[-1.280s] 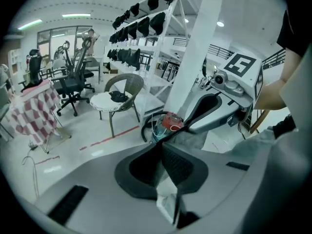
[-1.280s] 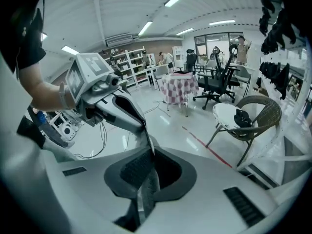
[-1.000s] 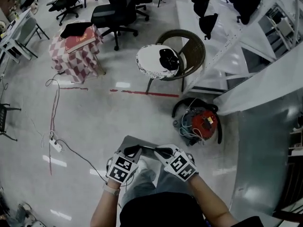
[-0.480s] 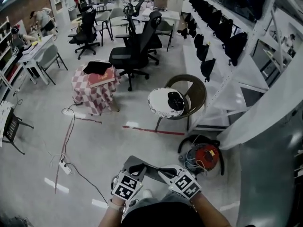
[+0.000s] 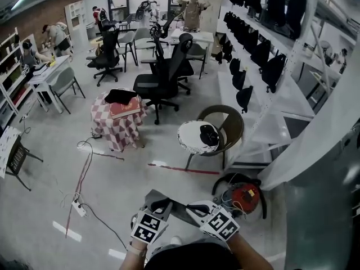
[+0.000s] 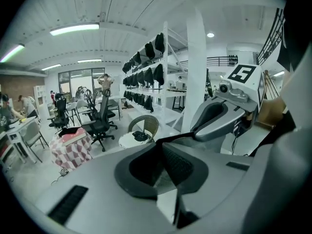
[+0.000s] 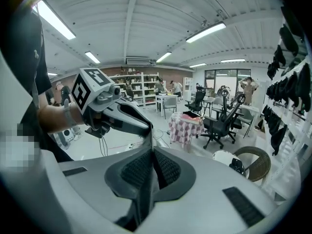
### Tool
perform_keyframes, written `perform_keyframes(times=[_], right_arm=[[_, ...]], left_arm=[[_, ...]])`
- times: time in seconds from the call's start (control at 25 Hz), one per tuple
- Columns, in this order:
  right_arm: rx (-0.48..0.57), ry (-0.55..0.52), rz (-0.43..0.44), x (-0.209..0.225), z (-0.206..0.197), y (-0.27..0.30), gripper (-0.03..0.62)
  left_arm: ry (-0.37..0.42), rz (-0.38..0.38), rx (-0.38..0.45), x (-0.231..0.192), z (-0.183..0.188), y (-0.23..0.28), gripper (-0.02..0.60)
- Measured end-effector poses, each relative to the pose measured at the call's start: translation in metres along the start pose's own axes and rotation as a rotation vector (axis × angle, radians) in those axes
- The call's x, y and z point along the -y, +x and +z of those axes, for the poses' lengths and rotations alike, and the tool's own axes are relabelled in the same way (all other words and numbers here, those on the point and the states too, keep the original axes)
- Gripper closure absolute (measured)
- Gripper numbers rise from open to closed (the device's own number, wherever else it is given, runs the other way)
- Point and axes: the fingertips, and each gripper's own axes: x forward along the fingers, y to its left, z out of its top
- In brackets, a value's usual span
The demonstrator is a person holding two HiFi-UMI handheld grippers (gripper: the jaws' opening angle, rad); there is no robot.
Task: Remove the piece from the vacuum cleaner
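The red and grey vacuum cleaner (image 5: 243, 198) stands on the floor at the lower right of the head view, with a black hose curled round it. I hold a thin flat dark grey piece (image 5: 171, 202) in front of my body, to the left of the vacuum and apart from it. My left gripper (image 5: 160, 206) is shut on the piece's left part, and my right gripper (image 5: 194, 208) is shut on its right part. The piece (image 6: 165, 201) shows edge-on between the left pads, and as a dark sheet (image 7: 145, 184) between the right pads.
A wicker chair (image 5: 222, 125) with a round white cushion stands behind the vacuum, beside white shelving (image 5: 264, 66) hung with black bags. A checkered table (image 5: 117, 122), office chairs (image 5: 163, 77), floor cables and a power strip (image 5: 79, 208) lie to the left. People are at the far desks.
The head view has tilted up, so more of the room shows and the vacuum sits lower in frame. Both grippers stay shut on the grey piece near my body.
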Motion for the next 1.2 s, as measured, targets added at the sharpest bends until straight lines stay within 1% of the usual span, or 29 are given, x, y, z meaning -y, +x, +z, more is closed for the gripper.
perform_keyframes(times=[0.24,0.4,0.56,0.84,1.2], right_arm=[[0.036,0.002,0.013,-0.007,0.013,0.0,0.556],[0.031,-0.013,0.018,-0.013,0.015,0.005,0.557],[0.039,-0.006,0.02,-0.014,0.016,0.011,0.557],[0.035,0.003,0.019,-0.011,0.013,0.014,0.557],[0.03,0.02,-0.007,-0.002,0.006,0.009,0.557]], left_arm=[[-0.03,0.017,0.025,-0.005,0.004,-0.012,0.534],[-0.042,0.039,0.031,-0.01,0.002,-0.019,0.535],[-0.047,0.042,0.028,-0.015,0.001,-0.02,0.535],[-0.068,0.024,0.028,-0.018,-0.003,-0.013,0.535],[-0.059,-0.008,0.019,-0.012,0.0,0.0,0.536]])
